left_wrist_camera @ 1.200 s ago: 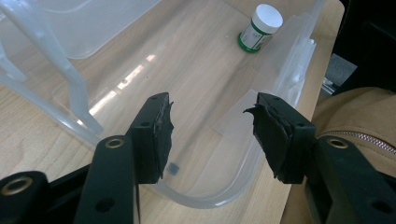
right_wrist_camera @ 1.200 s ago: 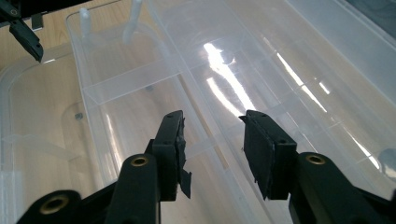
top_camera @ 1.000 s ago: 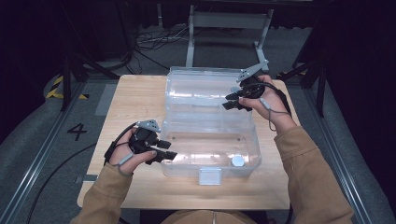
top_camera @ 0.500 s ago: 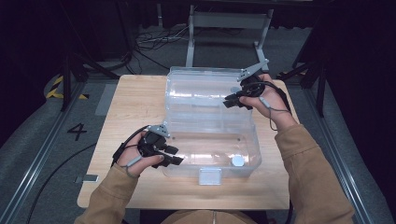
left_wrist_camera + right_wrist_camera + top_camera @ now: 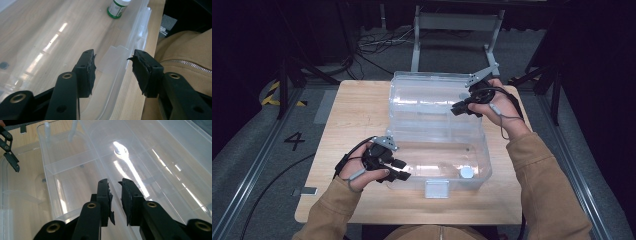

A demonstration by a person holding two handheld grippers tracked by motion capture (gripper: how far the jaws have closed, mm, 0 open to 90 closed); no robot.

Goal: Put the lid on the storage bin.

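High view: clear plastic box (image 5: 412,107) (lid open)

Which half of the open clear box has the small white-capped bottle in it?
The near half, next to the person: the bottle stands by its front wall. The far half has no bottle in it.

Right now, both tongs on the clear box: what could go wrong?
1. The left tongs straddle the clear box's near wall, and their jaws have just been closing without pressing yet. A thin, slick wall could slip out.
2. The right tongs have just been closing over the lid's edge, with a gap left. A partial bite could let the lid drop.
3. The small bottle stands loose inside. A jolt could tip it.
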